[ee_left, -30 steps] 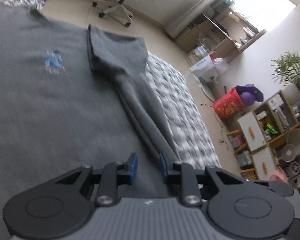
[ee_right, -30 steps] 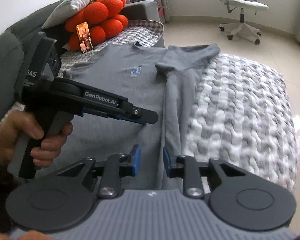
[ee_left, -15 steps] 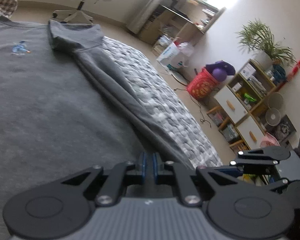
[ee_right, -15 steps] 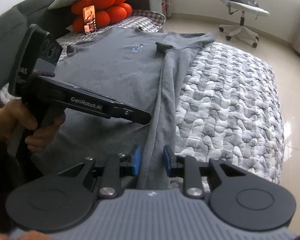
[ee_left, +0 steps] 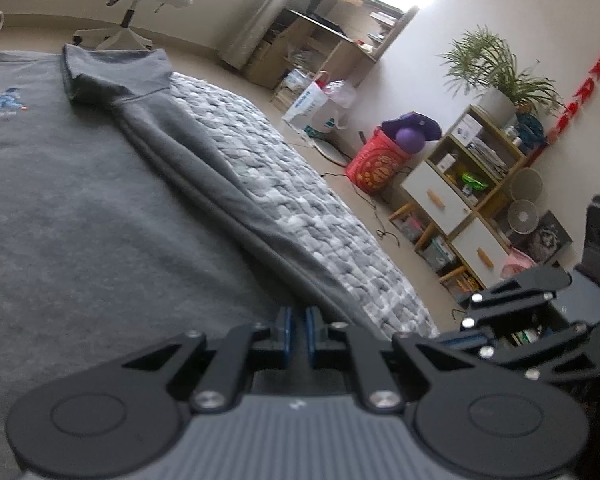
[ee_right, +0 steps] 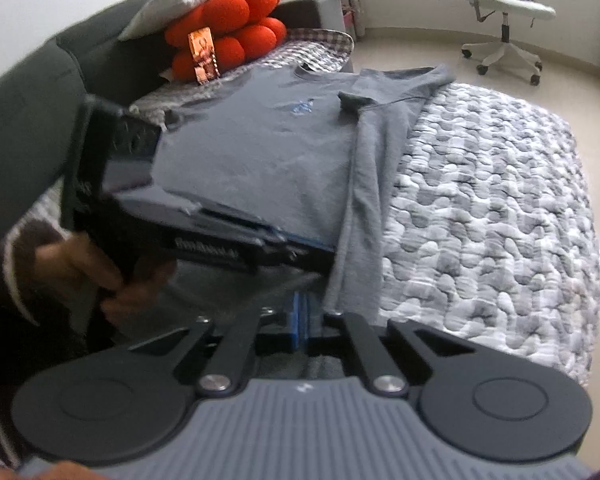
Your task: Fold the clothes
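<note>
Both claws have just been closing: our left claw [ee_left: 296,330] and right claw [ee_right: 300,318] now clench the shirt [ee_right: 260,152] hem. Next we judge: lift and fold upward.

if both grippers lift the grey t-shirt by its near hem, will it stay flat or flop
Probably flop: the grey t-shirt lies limp on the quilt, with one side already folded into a soft strip. It looks light, thin knit, so it should rise easily and sag between the two held points. It likely drags rather than slides on the textured quilt.
</note>
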Available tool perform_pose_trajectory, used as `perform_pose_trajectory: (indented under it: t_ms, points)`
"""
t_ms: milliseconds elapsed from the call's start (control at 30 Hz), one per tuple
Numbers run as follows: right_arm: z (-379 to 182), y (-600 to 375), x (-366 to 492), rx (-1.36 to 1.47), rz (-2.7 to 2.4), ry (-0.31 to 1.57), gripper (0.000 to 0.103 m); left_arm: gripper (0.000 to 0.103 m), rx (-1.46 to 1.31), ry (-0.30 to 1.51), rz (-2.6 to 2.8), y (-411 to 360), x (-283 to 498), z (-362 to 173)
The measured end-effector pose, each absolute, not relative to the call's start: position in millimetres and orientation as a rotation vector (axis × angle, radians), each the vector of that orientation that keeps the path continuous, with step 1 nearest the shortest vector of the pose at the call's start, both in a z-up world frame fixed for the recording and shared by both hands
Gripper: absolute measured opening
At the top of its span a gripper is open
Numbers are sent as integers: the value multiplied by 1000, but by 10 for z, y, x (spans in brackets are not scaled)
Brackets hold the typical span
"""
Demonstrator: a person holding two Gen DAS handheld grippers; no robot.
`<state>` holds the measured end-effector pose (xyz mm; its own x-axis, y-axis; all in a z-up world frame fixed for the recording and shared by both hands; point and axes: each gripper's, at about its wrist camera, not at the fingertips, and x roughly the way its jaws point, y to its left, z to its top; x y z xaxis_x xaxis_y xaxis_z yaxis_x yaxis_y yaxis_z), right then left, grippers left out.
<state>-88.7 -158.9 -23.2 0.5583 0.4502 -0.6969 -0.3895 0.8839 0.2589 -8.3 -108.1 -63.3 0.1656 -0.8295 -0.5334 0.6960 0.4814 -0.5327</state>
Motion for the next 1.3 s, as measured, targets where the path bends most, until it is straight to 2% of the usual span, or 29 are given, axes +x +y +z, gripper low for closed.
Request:
perform_pose_trajectory:
  t_ms: [500,700,900,967,1033,1133,1300]
  points:
    - [-91,-1842,-875,277,548,824,1,8,-138,944,-1286,-1105,-289,-700]
    - [-96,-1845,-865,288,560,832,1,10,-5,1048,-1452,-1167,-504,-779]
    - [-123,-1808,-858,292,571,846,1,18,170,1072,-1556,-1116,-707,-723]
    - [-128,-1791,-856,290,574,849,1,32,175,1065,-1573,-1043,-703,-680]
    - [-134,-1780,-852,290,581,853,1,40,164,1064,-1588,-970,-670,-643]
    - [-146,-1766,-840,291,585,860,1,41,157,1038,-1583,-868,-622,-574]
    - [-161,-1735,-825,290,588,870,1,51,90,988,-1543,-742,-531,-428]
